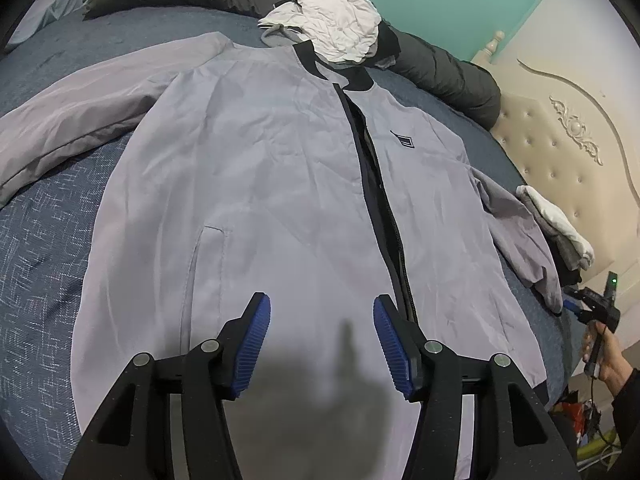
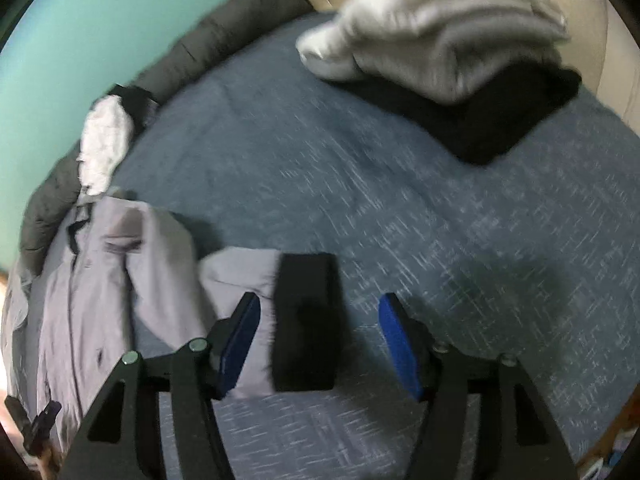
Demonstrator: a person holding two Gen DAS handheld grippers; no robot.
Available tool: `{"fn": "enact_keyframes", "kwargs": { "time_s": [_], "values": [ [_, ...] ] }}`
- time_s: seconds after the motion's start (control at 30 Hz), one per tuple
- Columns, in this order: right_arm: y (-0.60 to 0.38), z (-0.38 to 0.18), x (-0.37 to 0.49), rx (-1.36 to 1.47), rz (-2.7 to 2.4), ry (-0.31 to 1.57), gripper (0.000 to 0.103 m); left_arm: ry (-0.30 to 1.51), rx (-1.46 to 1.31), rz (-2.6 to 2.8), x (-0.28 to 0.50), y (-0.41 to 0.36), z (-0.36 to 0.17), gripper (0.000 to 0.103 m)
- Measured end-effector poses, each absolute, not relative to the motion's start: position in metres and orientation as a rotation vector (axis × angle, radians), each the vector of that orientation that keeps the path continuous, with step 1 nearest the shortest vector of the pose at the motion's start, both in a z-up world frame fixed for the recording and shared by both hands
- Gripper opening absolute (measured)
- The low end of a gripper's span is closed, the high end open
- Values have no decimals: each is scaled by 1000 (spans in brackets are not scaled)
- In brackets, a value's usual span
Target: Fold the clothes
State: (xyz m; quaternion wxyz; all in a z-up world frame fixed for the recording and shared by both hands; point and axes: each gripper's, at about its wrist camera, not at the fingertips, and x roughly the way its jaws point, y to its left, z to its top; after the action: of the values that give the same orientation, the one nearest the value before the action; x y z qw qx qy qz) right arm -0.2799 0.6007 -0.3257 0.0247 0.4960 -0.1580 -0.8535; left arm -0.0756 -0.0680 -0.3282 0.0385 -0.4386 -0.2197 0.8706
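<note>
A grey jacket (image 1: 280, 184) lies front-up and spread flat on the blue bedspread (image 1: 44, 264), with its dark zip running down the middle and the collar toward the far side of the bed. The step in hand appears to be the first fold, bringing a sleeve in over the body. The left gripper (image 1: 322, 344) hangs over the lower front panel with its jaws about half open and nothing between the blue pads; whether the pads touch the cloth cannot be told. The right gripper (image 2: 320, 344) is over the black cuff (image 2: 306, 320) of the near sleeve, jaws roughly half open, the cuff lying between the pads but not pressed by them. The next move calls for closing on the cuff and carrying the sleeve across the chest while the body of the jacket is kept flat. The right wrist view is motion-blurred, so the cuff edges are soft. The jacket hem is hidden behind the left gripper. A pile of folded clothes (image 2: 452, 40) sits well apart near the headboard (image 1: 560, 144).
</note>
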Motion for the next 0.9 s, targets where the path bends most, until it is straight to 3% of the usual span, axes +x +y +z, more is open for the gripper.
{"fn": "enact_keyframes", "kwargs": {
  "time_s": [0.3, 0.33, 0.4, 0.43, 0.5, 0.53, 0.9],
  "values": [
    [577, -357, -295, 1558, -2511, -521, 62, -665, -1375, 2666, -81, -69, -335, 58],
    [574, -357, -294, 1555, -2512, -506, 52, -663, -1376, 2666, -82, -69, -335, 58],
    [574, -356, -293, 1551, -2530, -488, 43, -659, -1376, 2668, -82, -68, -334, 58],
    [575, -355, -291, 1541, -2535, -487, 29, -657, -1374, 2669, -82, -68, -334, 58],
    [576, -345, -290, 1499, -2568, -465, 14, -654, -1373, 2671, -81, -67, -333, 58],
    [576, -340, -289, 1477, -2583, -454, 10, -652, -1373, 2671, -81, -67, -333, 58],
    [601, -236, -303, 1146, -2777, -397, 9, -646, -1373, 2671, -77, -65, -333, 59]
  ]
}}
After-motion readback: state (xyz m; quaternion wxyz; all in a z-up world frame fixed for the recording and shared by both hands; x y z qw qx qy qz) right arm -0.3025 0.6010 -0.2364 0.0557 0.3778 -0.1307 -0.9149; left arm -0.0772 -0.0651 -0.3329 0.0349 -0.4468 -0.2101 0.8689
